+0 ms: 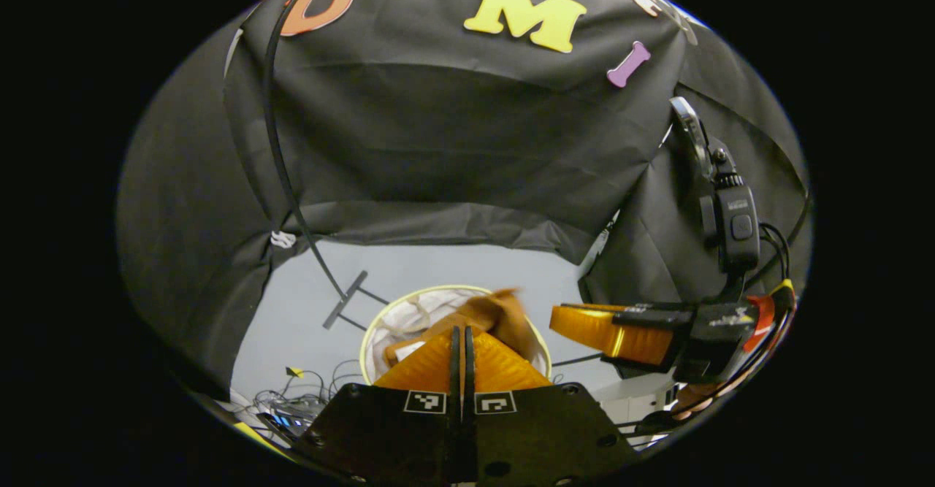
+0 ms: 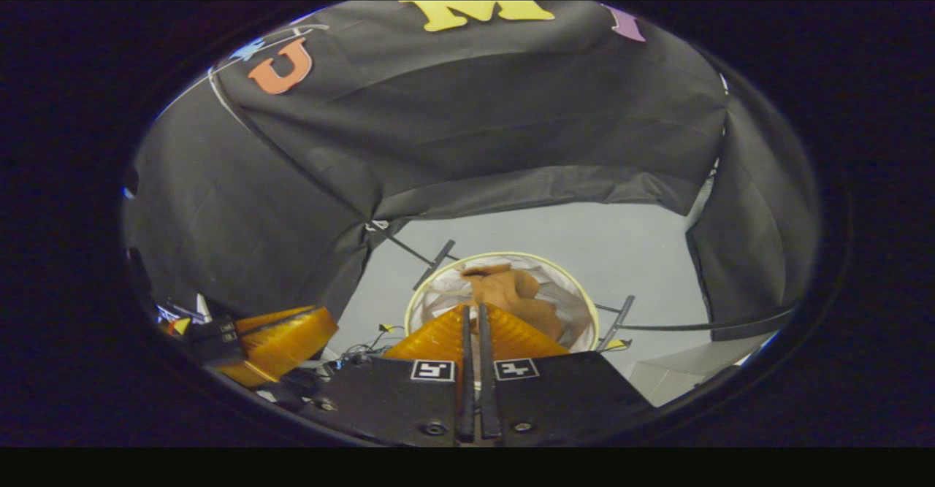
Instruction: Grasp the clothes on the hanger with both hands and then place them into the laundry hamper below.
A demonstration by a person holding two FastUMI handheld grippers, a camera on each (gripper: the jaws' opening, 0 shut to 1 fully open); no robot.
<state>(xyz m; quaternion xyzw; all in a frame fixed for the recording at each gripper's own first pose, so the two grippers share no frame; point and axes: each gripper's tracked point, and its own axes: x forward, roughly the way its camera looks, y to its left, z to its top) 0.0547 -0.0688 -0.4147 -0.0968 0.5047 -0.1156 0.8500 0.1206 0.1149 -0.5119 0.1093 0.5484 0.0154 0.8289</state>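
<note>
While both pairs of tongs hang above the laundry hamper [image 1: 380, 326], the brown garment [image 1: 504, 315] lies inside it, heaped against the pale mesh lining and reaching up toward the rim on one side. Seen from the left gripper view, the left tongs [image 1: 460, 334] have their two fingers drawn together so that only a thin dark slit runs between them; no cloth can be made out in that slit, and the garment sits beyond and below the tips, though whether a fold touches them cannot be told. Seen from the right gripper view, the right tongs [image 2: 472, 312] are likewise closed down to a narrow gap, with the garment [image 2: 511, 293] lying past their tips in the round hamper [image 2: 584, 304], and nothing visibly pinched between the fingers. The right tongs [image 1: 584, 323] also appear at the right of the left gripper view, held level and pointing toward the hamper, with a black camera mount standing above their body and cables trailing off behind. The left tongs [image 2: 292, 337] appear low at the left of the right gripper view, just beside the hamper. The hamper stands on a pale grey floor [image 1: 438, 268], near the black feet of a stand [image 2: 434, 262] whose thin pole [image 1: 274, 129] rises along the booth's black cloth wall [image 1: 438, 144]. A tangle of wires [image 1: 307, 392] lies on the floor beside the hamper.
</note>
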